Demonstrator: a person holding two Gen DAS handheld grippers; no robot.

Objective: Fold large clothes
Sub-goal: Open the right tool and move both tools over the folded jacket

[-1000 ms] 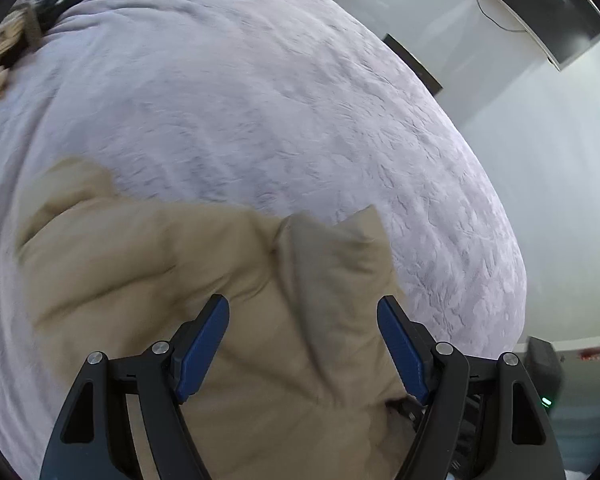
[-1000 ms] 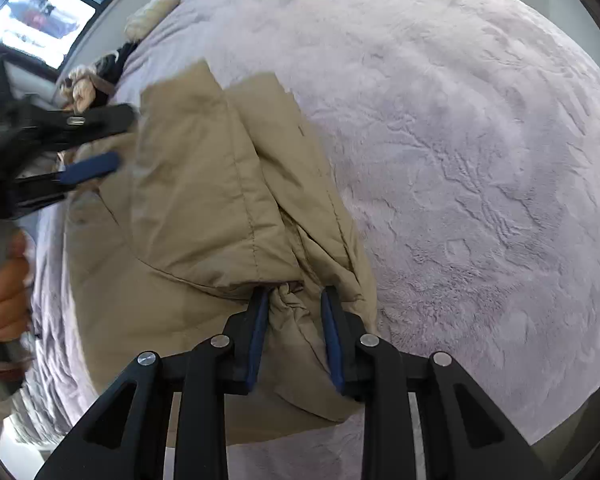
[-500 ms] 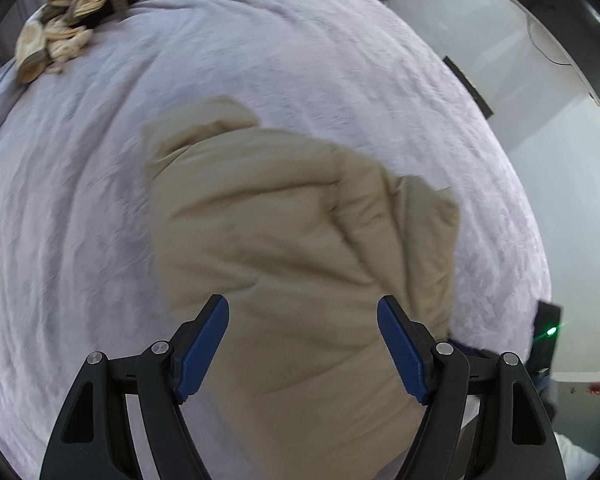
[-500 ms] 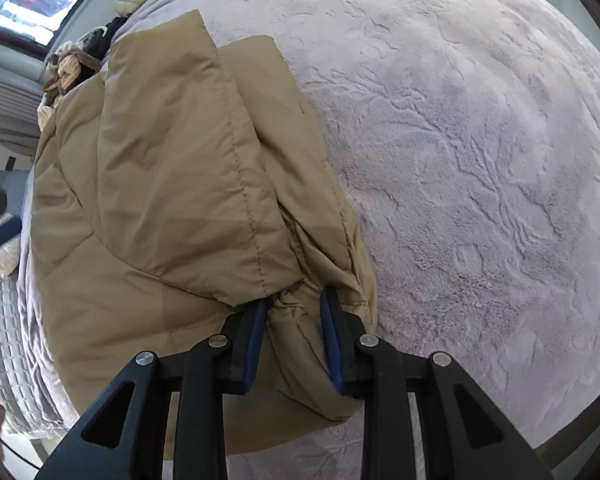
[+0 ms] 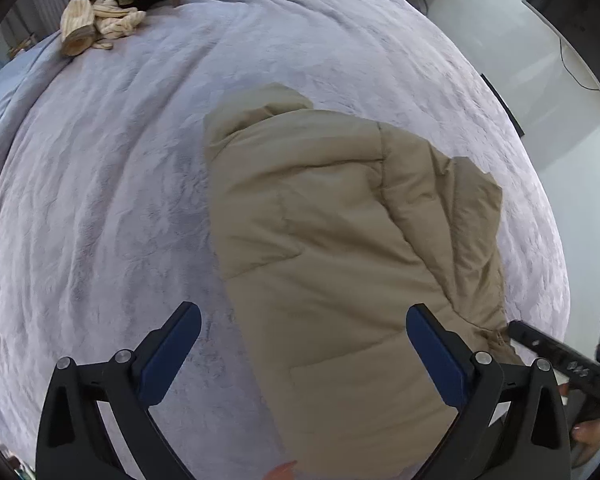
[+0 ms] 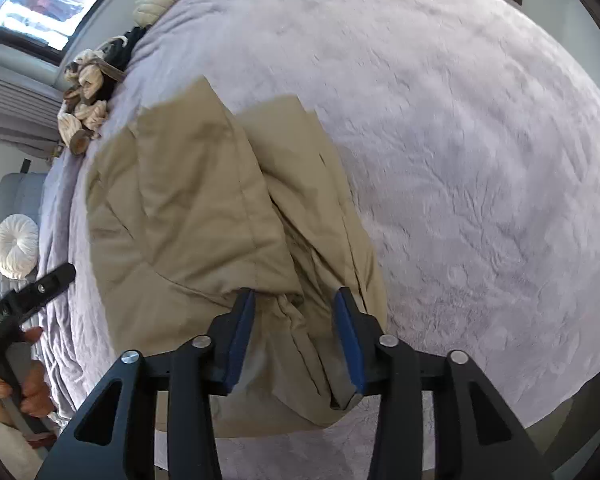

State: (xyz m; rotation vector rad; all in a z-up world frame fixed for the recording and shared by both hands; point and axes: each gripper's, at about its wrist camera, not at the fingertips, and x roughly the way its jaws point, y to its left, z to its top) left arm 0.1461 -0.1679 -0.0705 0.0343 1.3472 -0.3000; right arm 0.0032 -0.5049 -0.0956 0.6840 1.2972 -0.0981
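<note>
Releasing: right gripper (image 6: 294, 334) jaws opening, bunched hem of padded tan quilted jacket (image 5: 340, 248) between blue pads, unpinched. Left gripper (image 5: 300, 356) opening wide, empty, jacket at 12 o'clock. Folded bundle lies on lavender plush bedspread (image 5: 100, 200), likely letting fold settle.

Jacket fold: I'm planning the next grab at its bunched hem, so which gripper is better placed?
Right. The right gripper hangs over the bunched hem of the jacket, its opening jaws straddling those folds. The left gripper is opening above the jacket's flat middle.
</note>
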